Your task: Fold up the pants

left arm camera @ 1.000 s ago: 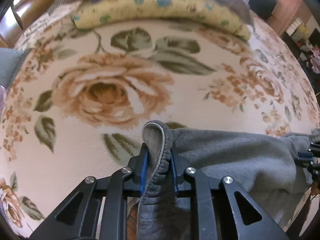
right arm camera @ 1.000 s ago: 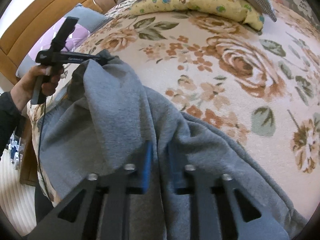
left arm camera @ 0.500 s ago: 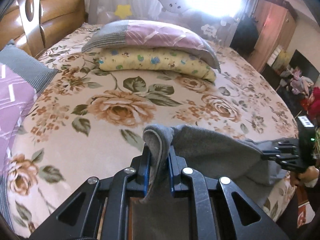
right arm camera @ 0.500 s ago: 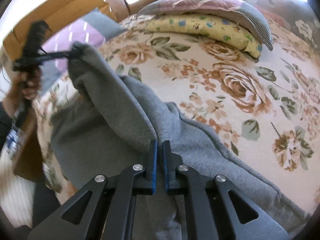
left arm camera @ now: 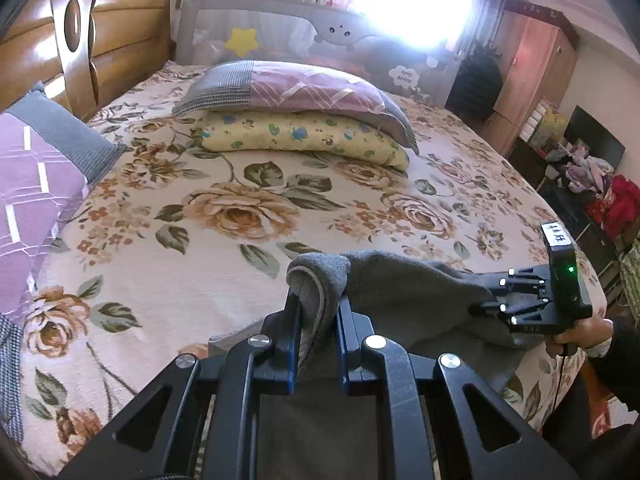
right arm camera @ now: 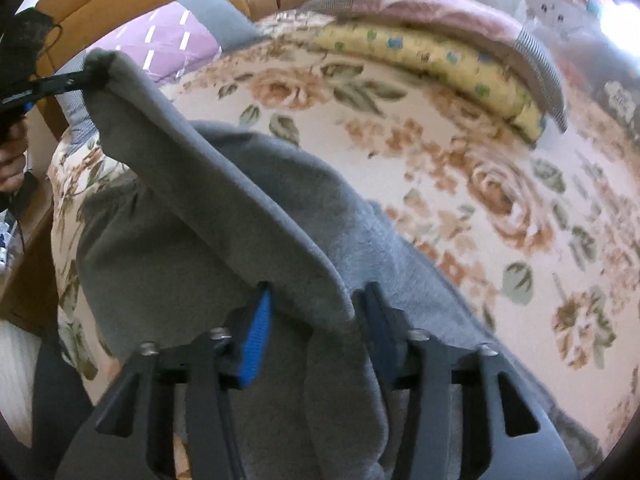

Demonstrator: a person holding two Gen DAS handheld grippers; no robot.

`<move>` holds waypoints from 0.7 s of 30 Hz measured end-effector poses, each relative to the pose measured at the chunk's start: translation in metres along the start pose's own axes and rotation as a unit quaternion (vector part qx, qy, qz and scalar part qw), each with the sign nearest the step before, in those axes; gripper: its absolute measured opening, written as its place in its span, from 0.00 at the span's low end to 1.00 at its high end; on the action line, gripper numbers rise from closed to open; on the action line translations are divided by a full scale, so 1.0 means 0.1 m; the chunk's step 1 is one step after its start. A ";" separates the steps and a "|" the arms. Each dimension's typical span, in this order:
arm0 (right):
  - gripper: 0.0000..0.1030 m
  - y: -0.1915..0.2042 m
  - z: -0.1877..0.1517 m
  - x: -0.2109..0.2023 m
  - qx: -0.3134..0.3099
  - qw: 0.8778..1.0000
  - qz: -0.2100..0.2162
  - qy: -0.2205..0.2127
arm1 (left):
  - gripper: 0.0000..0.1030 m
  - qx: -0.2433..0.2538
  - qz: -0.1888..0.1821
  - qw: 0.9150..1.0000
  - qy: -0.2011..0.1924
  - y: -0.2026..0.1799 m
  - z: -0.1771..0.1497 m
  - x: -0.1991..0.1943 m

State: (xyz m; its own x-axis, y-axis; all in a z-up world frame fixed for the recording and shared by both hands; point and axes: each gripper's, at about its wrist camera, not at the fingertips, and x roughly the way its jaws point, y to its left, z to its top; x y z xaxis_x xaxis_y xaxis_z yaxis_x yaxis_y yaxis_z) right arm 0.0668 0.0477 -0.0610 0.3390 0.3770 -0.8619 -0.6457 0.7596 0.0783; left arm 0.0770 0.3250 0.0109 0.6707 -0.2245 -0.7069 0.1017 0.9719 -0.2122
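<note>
The grey pants [left arm camera: 404,292] hang stretched between my two grippers above the near edge of the floral bed [left arm camera: 240,216]. My left gripper [left arm camera: 316,308] is shut on a thick rolled edge of the pants. My right gripper [right arm camera: 316,300] has its jaws spread wide, with the pants [right arm camera: 224,200] draped over and between the fingers. In the left wrist view the right gripper [left arm camera: 484,304] shows at the right, at the cloth's far end. In the right wrist view the left gripper [right arm camera: 86,78] shows at the upper left, holding the other end.
Two stacked pillows [left arm camera: 296,120], pink-grey over yellow, lie at the far side of the bed. A purple and grey pillow [left arm camera: 36,184] lies at the left by the wooden headboard [left arm camera: 92,52]. Furniture and clutter [left arm camera: 592,176] stand beyond the right bed edge.
Both grippers have lifted the pants higher off the bed. The right gripper's jaws, shut half a second ago, now stand wide apart with cloth still between them.
</note>
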 end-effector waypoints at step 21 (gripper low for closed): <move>0.22 0.53 -0.44 -0.24 -0.046 0.999 0.015 -0.006 | 0.13 -0.046 0.013 0.999 0.012 0.18 -0.97 -0.16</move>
State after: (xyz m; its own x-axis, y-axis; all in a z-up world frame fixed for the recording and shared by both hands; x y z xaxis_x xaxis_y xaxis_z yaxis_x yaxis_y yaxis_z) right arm -0.0062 0.0554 -0.0583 0.3265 0.4047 -0.8542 -0.7152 0.6966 0.0566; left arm -0.0030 0.3390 -0.0472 0.6536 -0.2017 -0.7295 0.0155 0.9672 -0.2536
